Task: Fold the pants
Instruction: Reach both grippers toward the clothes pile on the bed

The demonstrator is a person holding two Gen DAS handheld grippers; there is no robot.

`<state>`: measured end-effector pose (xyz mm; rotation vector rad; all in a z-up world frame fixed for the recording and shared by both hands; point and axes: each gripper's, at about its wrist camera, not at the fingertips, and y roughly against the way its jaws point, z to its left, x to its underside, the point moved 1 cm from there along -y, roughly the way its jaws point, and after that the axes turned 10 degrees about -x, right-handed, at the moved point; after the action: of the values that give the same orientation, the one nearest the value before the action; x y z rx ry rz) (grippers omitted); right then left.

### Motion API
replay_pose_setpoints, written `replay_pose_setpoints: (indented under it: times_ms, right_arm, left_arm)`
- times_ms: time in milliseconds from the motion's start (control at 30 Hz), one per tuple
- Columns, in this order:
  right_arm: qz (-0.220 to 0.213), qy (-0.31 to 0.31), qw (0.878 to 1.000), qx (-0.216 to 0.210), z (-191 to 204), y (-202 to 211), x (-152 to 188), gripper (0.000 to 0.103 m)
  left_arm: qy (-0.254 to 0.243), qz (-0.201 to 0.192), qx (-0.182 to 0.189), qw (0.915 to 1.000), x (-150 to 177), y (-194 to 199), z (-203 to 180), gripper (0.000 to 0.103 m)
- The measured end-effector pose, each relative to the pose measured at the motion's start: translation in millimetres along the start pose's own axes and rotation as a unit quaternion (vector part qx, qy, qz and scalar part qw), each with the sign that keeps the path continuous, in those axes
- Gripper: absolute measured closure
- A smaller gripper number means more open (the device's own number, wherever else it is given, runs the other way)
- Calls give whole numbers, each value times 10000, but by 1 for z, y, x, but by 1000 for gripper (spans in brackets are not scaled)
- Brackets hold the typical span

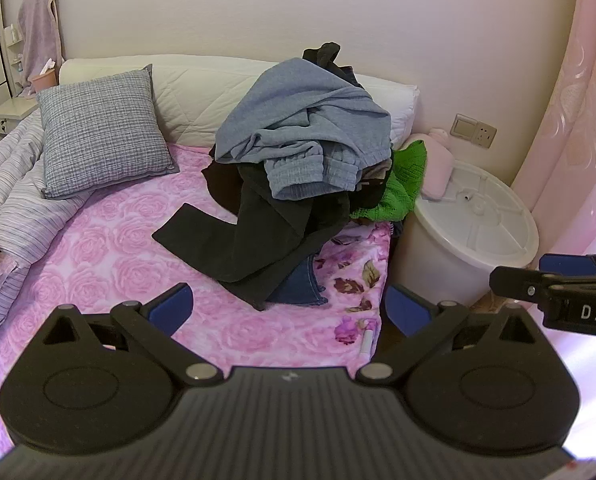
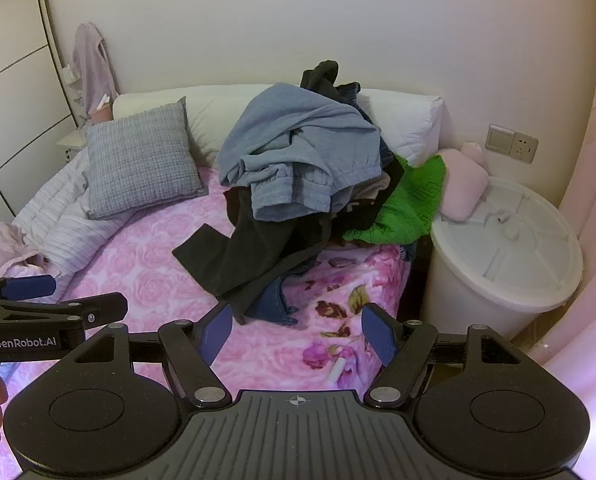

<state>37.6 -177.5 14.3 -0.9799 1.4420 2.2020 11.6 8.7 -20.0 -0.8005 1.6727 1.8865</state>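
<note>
Pants: several pairs heaped in one pile (image 1: 298,152) on the far right part of the bed (image 1: 138,248), against the white headboard cushion (image 1: 202,80). Top of pile is a blue-grey pair (image 2: 298,152) with ribbed cuffs hanging toward the near side. Under it, black pants (image 1: 250,236); one black leg (image 2: 206,256) runs out flat onto the pink cover, long axis from the pile toward near left. A denim edge (image 1: 298,284) shows below the black, at the near foot of the pile. Green knit (image 2: 405,200) lies on the right side of the pile, next to a white bin (image 2: 505,256) with a pink soft thing (image 2: 461,184) on its lid. Checked cushion (image 1: 102,132) far left, apart from the pile. Left gripper (image 1: 290,312): jaws spread wide, nothing between them, held above the near bed, pile straight ahead. Right gripper (image 2: 298,336): jaws likewise spread and empty, also short of the pile; denim edge lies just beyond its fingertips in its own view. The two grippers sit side by side, each visible at the edge of the other's camera. Judgement: nothing picked yet; task at its start. Both are about equally far from the pile; the flat black leg lies toward the left gripper's side, the hanging blue-grey cuffs more central. Risk: pulling one pair drags neighbours along, since the layers overlap.
</note>
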Motion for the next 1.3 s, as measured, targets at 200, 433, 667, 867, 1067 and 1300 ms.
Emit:
replay_pose_setpoints:
  times_ms: [200,433,667,867,1067,1300]
  right_arm:
    - [4,-5,10000,0,-1,0,-1,34]
    - [5,3,10000,38,2,-2,-5,34]
    - [13,12,10000,80,6,-4,-4,34]
    - [15,5,9999,109,6,-4,-1,34]
    - [58,27,9999,88,8,-9,-1,34]
    - [106,90,9999,43,12,-20,-3,34]
  left_arm:
    - [5,5,17,10000,-1,-1,1,2]
    - [22,9,58,10000,-3,-3,11,2]
    - [43,15,79,10000,-5,-4,13,2]
    - [63,28,118,9999,-1,-6,17,2]
    - [113,63,95,9999,0,-8,22,2]
    - [160,157,60,9997,-3,-17,26,2]
